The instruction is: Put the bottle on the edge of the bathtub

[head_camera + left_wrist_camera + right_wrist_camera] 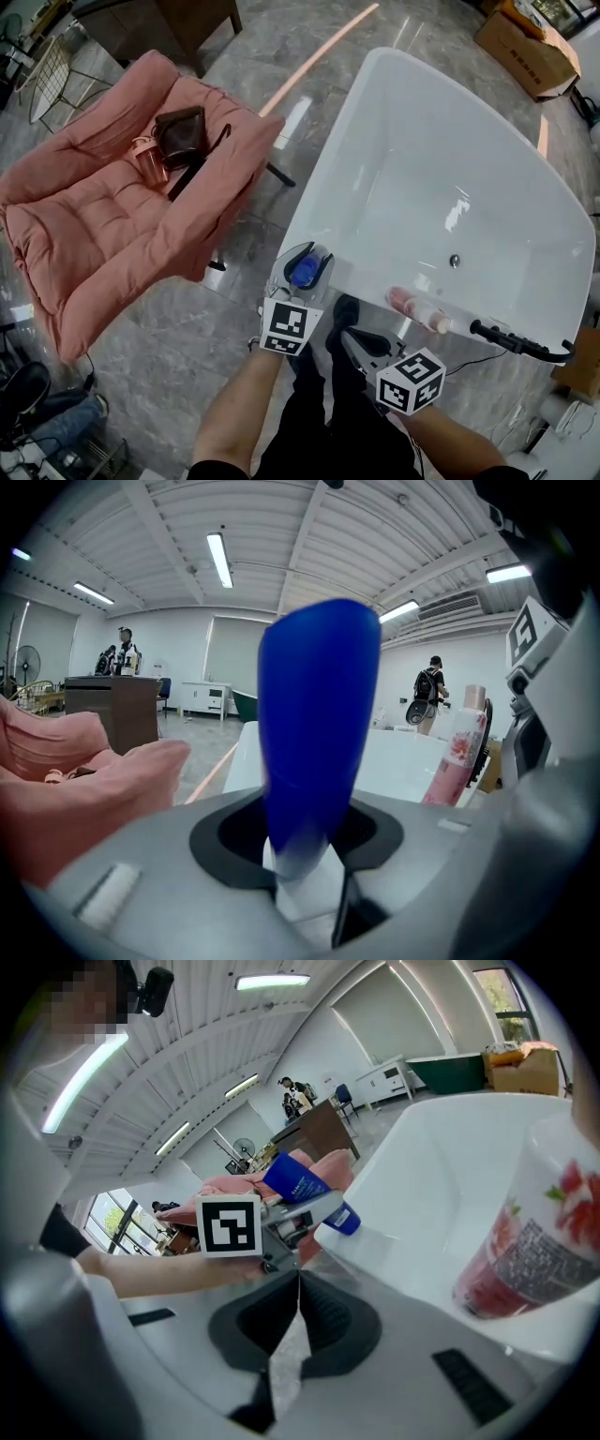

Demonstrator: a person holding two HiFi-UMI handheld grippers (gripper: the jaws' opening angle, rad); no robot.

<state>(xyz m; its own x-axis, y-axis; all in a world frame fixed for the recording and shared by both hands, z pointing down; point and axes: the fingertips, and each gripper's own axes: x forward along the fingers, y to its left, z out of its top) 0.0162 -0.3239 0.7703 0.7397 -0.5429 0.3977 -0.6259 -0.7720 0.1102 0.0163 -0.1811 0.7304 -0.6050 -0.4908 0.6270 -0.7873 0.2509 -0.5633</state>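
Caught the left gripper [305, 266] pinching the blue bottle [301, 274] around its body. Had it tilted right over the near left corner of the bathtub [314, 192] rim, not set down yet. Found the right gripper [297, 1316] pressed together on nothing, parked just outside the near edge. Spotted a pink bottle [418, 310] already standing on that near edge, further right.

Looked dicey tbh: narrow, rounded, glossy rim. Could easily have lost the blue one into the tub or onto the floor by letting go off-centre or while tilted. Might also have toppled it by opening up too fast. Didn't look close enough to knock the pink one, though.
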